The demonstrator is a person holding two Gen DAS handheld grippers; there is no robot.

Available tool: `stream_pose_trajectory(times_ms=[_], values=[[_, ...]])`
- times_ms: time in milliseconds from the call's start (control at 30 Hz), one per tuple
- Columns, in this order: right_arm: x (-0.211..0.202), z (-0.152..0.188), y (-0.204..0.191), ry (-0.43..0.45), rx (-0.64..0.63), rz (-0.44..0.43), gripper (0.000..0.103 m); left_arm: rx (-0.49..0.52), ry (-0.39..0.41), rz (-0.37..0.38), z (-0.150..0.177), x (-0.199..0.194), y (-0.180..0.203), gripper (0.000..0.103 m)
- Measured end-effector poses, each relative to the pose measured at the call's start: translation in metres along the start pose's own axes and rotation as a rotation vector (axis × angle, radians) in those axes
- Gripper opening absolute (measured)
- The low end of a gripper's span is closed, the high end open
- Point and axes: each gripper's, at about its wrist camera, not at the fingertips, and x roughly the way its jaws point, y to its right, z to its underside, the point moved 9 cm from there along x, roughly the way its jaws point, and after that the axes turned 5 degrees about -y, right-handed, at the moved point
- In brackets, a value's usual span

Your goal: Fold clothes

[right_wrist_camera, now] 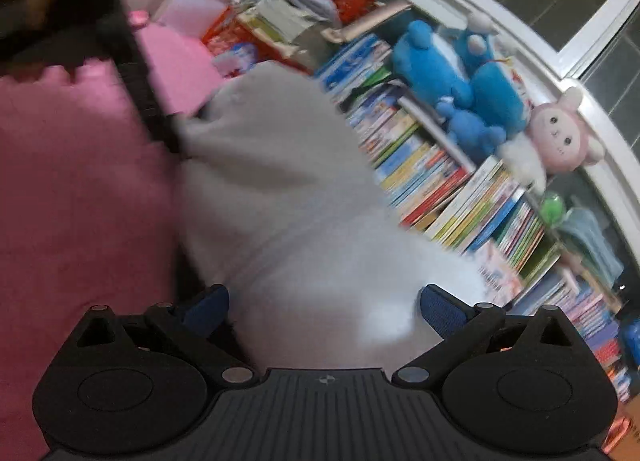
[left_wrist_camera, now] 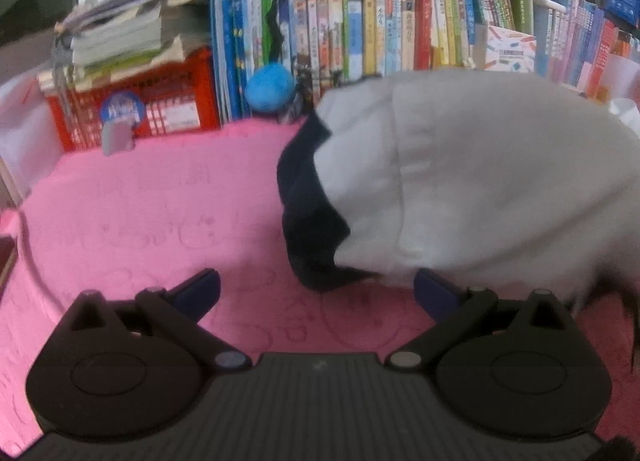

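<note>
Pink mat point(left_wrist_camera: 132, 201) fills the lower left and middle of the left wrist view, printed with faint outline drawings, and it shows again as a darker pink mass down the left side of the right wrist view. Books point(left_wrist_camera: 380, 29) stand in a long row across the top of the left view, and in the right view they run diagonally from the upper middle to the lower right. The garment point(left_wrist_camera: 480, 177) is pale grey, soft and thick-looking, bunched in a rounded heap on the right half of the left view; a dark navy or black part point(left_wrist_camera: 308, 213) folds out from its left edge and trails down to a point on the mat. In the right view the same grey cloth point(right_wrist_camera: 288, 197) climbs from the bottom centre toward the upper middle, blurred, with a dark band along its left side. A red crate point(left_wrist_camera: 160, 109) piled with papers sits upper left in the left view. Blue plush toys point(right_wrist_camera: 448, 73) and a pink doll point(right_wrist_camera: 560, 133) lie on top of the books at the right. The left gripper point(left_wrist_camera: 316, 293) is spread wide, its blue pads clear of each other with only mat between them. The right gripper point(right_wrist_camera: 324, 305) is also spread wide, the grey cloth lying between its pads but not pinched.
</note>
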Motion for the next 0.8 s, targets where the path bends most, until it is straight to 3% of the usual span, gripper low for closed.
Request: stream_pose_trajectory(times_ms=[33, 100, 200, 267, 367, 600, 800], values=[[0.009, -0.008, 0.007, 0.006, 0.008, 0.017, 0.103, 0.005, 0.011, 0.004, -0.004, 0.003, 0.002, 0.103], [0.044, -0.025, 0.039, -0.003, 0.142, 0.034, 0.103, 0.012, 0.033, 0.013, -0.014, 0.011, 0.007, 0.103], [0.105, -0.031, 0.083, -0.097, 0.372, 0.117, 0.103, 0.022, 0.065, 0.028, -0.028, 0.022, 0.014, 0.103], [0.121, -0.029, 0.107, -0.115, 0.483, 0.134, 0.097, 0.028, 0.087, 0.037, -0.037, 0.029, 0.018, 0.103], [0.100, -0.023, 0.123, -0.047, 0.584, 0.113, 0.097, 0.038, 0.120, 0.052, -0.051, 0.041, 0.025, 0.103], [0.034, 0.007, 0.082, 0.013, 0.272, 0.197, 0.097, 0.005, 0.110, 0.043, -0.072, 0.066, 0.024, 0.103], [0.000, 0.011, 0.006, 0.069, 0.023, 0.113, 0.096, -0.009, 0.126, 0.053, -0.083, 0.058, 0.018, 0.103]])
